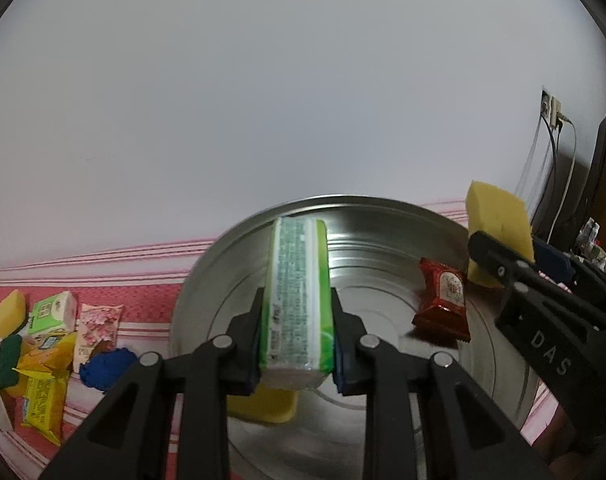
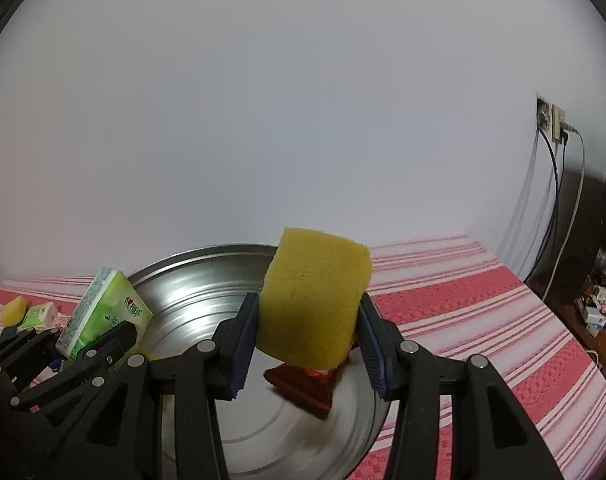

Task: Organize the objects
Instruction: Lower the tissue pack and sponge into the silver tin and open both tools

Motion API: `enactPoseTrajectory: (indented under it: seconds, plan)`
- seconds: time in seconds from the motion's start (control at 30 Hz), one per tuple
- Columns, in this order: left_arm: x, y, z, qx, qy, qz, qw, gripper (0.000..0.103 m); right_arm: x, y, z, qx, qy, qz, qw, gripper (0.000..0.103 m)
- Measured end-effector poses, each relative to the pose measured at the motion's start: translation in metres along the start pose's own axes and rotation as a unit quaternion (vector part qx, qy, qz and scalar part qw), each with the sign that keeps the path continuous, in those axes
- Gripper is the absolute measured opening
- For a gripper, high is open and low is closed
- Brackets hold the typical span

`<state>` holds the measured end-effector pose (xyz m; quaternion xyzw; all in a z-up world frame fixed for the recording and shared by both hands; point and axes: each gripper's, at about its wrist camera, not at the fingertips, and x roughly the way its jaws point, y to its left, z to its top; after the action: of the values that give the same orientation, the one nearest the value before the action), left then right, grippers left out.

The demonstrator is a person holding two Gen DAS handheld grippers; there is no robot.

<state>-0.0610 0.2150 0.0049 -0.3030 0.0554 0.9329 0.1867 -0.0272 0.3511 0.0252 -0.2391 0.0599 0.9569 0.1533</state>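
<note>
My left gripper (image 1: 297, 312) is shut on a green tissue pack (image 1: 299, 300), held above the round steel basin (image 1: 207, 280). The same pack (image 2: 103, 316) shows at the left of the right wrist view, over the basin's (image 2: 175, 280) left rim. My right gripper (image 2: 309, 320) is shut on a yellow sponge (image 2: 315, 300), also held over the basin; the sponge (image 1: 499, 232) appears at the right of the left wrist view. A red snack packet (image 1: 443, 300) and a yellow item (image 1: 263, 404) lie inside the basin. The red packet (image 2: 303, 384) sits below the sponge.
A pile lies on the striped red cloth (image 1: 143, 292) left of the basin: a yellow sponge (image 1: 9, 312), a green box (image 1: 55, 312), a floral packet (image 1: 99, 328), yellow packets (image 1: 43, 396), a blue object (image 1: 107, 368). A wall socket with cables (image 2: 551, 124) is at right.
</note>
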Motion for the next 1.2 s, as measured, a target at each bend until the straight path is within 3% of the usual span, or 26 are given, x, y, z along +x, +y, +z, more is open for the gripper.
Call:
enactPoseTrajectory:
  seconds: [0.57,0.6,0.63,0.67,0.7,0.73,0.83,0.93,1.0,1.1,1.2]
  plan:
    - [0.008,-0.002,-0.005,0.009,0.034,0.012,0.9993,0.028,0.013,0.0,-0.005,0.004,0.018,0.032,0.999,0.053]
    - [0.005,-0.001,-0.003,0.006,0.03,0.012,0.9994,0.032,0.013,-0.001,-0.005,0.005,0.016,0.037,0.999,0.056]
    - [0.004,-0.005,-0.003,0.006,0.026,0.015,0.9995,0.052,0.011,-0.001,-0.004,0.007,0.013,0.041,0.999,0.057]
    - [-0.001,-0.006,-0.001,0.007,0.019,0.019,0.9996,0.064,0.009,0.0,-0.005,0.009,0.009,0.043,0.999,0.061]
    - [-0.008,-0.007,0.0,0.009,0.006,0.023,0.9997,0.086,0.009,-0.001,-0.003,0.01,0.004,0.043,0.999,0.068]
    - [-0.016,-0.007,0.001,0.011,-0.01,0.027,0.9995,0.097,0.006,-0.002,-0.003,0.013,-0.005,0.039,0.999,0.071]
    - [-0.04,-0.009,0.005,0.031,-0.055,0.043,0.9971,0.102,-0.005,-0.013,-0.001,0.031,-0.042,0.039,0.998,0.077]
    - [-0.059,0.002,0.008,0.031,-0.083,0.05,0.9948,0.103,-0.022,-0.019,-0.001,0.048,-0.093,0.004,0.995,0.078]
    - [-0.068,0.016,0.007,0.022,-0.093,0.064,0.9934,0.103,-0.031,-0.026,-0.002,0.062,-0.118,-0.016,0.991,0.083]
    - [-0.077,0.039,0.0,-0.003,-0.102,0.095,0.9902,0.103,-0.042,-0.031,-0.004,0.08,-0.147,-0.036,0.985,0.084]
    - [-0.077,0.064,-0.01,-0.035,-0.086,0.112,0.9894,0.103,-0.046,-0.03,-0.006,0.082,-0.159,-0.037,0.983,0.084]
